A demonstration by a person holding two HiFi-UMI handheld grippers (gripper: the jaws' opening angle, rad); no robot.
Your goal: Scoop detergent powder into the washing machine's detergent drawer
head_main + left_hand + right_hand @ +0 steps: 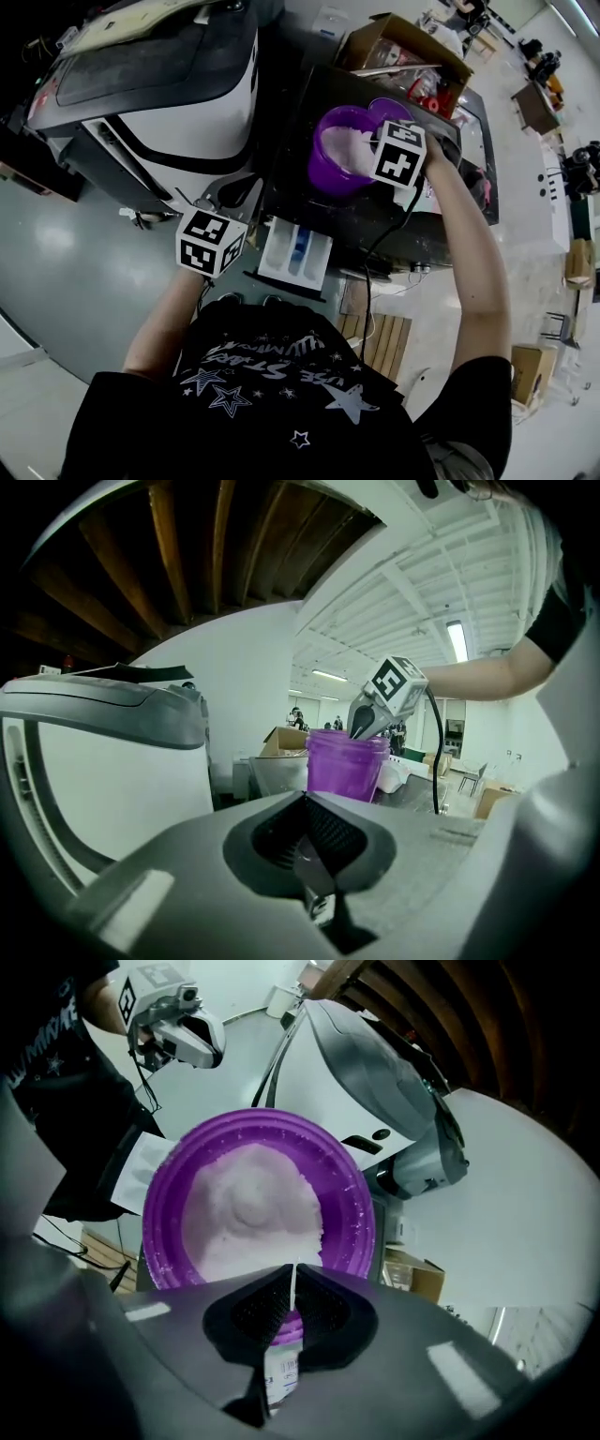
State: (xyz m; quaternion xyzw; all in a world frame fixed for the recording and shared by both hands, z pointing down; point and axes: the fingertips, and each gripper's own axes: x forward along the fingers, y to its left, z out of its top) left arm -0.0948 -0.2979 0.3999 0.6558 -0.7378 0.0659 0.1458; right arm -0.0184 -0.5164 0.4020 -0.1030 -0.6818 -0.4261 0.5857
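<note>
Right hand-held gripper pinches a thin white handle right above the purple tub of powder. Left hand-held gripper is pressed together, empty, near the open drawer.

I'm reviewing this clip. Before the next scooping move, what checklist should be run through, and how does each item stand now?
1. Detergent drawer pulled open: ok.
2. Purple tub holds powder: ok, heaped.
3. Right claw shut on the thin white scoop handle, above the tub: ok.
4. Scoop loaded: cannot tell, its bowl is out of sight.
5. Left claw shut, empty and apart from the tub: ok.
</note>
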